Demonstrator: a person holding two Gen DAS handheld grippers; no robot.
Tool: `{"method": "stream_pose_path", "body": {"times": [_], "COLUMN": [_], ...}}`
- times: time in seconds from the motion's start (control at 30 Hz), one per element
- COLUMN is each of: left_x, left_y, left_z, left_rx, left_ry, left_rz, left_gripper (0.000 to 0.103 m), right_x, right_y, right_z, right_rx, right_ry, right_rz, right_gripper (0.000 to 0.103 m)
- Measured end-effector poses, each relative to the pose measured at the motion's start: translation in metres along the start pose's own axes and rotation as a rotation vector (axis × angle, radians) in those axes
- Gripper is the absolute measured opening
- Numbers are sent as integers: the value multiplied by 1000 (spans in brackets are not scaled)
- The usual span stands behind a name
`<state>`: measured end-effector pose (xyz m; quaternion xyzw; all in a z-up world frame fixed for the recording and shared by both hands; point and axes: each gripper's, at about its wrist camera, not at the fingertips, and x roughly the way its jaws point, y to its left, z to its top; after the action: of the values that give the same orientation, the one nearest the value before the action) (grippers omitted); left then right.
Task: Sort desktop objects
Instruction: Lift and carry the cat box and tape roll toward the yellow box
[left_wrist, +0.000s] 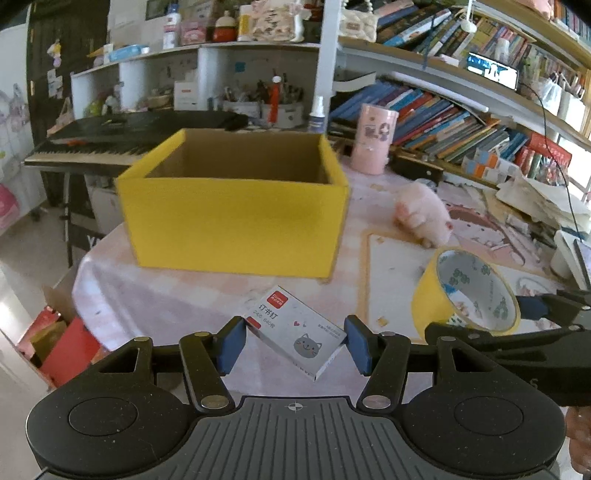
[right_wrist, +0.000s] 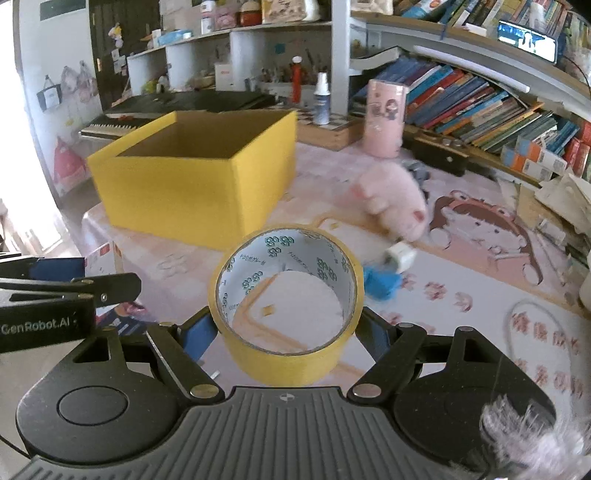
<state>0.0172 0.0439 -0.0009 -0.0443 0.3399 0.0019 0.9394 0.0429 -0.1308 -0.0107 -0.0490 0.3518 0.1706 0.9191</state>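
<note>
Two loads in the air, short of the yellow box (left_wrist: 236, 206) on the table (left_wrist: 184, 295): staple box (left_wrist: 295, 332) clamped by its ends in the left gripper (left_wrist: 295, 341), tape roll (right_wrist: 286, 302) pinched across its width in the right gripper (right_wrist: 286, 332). Best carried level, above the near wall, released only over the open top, one at a time to keep the grippers apart. Pink plush (right_wrist: 391, 206) and pink canister (right_wrist: 384, 118) to the right, clear of the path.

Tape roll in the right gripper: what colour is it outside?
Yellow outside; the tape roll has a white inner liner with green logos. Best seen in right wrist view.
</note>
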Motion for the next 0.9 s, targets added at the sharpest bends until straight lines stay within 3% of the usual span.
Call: {"method": "stream_pose_path", "body": {"times": [0.47, 0.9], "left_x": [-37, -44], "left_y": [72, 94], "left_z": [-31, -34], "left_rx": [-11, -27], "left_ry": [9, -12], "left_rz": [15, 8], "left_gripper": [58, 58], "right_x": [-5, -5], "right_y": [91, 116], "right_z": [-26, -23], "right_rx": [0, -40], "right_ry": [60, 71], "right_rz": [36, 53], "right_gripper": [79, 79]}}
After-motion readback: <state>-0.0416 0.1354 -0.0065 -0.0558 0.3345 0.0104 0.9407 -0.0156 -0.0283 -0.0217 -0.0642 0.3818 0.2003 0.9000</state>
